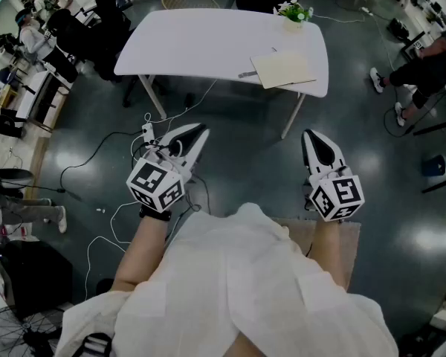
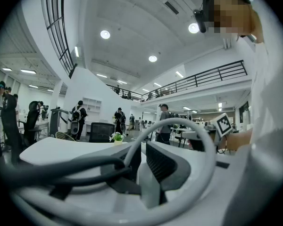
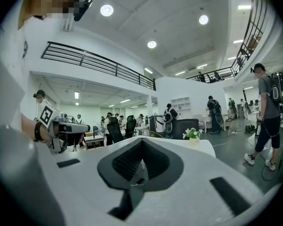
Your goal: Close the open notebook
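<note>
Notebook lay near the right edge of the table, well apart from my left gripper and right gripper, both level, jaws together on nothing; I judged the approach not begun, so next came stepping closer.

Left gripper and right gripper: shells looked like white plastic, smooth and matt. Pads were black, finely ribbed and dull, rubber-like. The cable looped across the left gripper view was pale grey and smooth, with a slight sheen. At the top of the head view, the table top was white, smooth and matt; the notebook showed a cream, matt, paper-like face. The floor was dark and glossy, with light reflections. The garment was white cloth, softly creased.
</note>
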`<action>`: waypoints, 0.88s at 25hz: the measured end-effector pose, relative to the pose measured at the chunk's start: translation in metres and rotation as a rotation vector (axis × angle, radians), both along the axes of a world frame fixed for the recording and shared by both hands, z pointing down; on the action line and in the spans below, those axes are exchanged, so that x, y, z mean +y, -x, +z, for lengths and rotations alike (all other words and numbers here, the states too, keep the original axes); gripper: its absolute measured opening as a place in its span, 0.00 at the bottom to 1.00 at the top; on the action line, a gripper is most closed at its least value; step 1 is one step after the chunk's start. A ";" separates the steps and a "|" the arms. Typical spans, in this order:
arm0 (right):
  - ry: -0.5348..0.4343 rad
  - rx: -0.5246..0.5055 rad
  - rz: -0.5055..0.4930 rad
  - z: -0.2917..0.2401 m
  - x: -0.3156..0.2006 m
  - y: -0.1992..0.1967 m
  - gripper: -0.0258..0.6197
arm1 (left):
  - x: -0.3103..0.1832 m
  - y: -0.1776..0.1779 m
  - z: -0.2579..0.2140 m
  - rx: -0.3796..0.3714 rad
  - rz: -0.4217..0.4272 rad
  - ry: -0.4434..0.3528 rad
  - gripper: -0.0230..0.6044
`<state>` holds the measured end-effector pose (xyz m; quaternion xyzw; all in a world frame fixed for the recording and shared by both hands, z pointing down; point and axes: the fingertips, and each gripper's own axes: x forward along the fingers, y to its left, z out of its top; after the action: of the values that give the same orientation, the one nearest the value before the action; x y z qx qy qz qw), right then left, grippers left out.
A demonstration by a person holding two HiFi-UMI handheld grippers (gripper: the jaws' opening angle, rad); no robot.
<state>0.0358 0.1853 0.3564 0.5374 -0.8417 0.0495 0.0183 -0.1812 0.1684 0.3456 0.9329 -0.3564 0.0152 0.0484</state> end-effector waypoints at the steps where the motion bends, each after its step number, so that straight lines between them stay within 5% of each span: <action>1: -0.001 0.002 -0.004 -0.001 -0.001 0.002 0.04 | 0.000 0.001 0.000 0.003 0.000 0.004 0.08; 11: 0.000 0.000 -0.026 0.006 -0.008 0.006 0.04 | -0.004 0.008 0.008 0.000 -0.010 0.015 0.08; 22: -0.022 0.233 -0.078 0.025 -0.012 0.035 0.09 | -0.001 0.031 0.019 -0.016 -0.037 0.028 0.09</action>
<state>0.0007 0.1731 0.3813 0.5063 -0.8547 -0.0236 0.1121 -0.2125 0.1669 0.3645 0.9253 -0.3735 0.0270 0.0590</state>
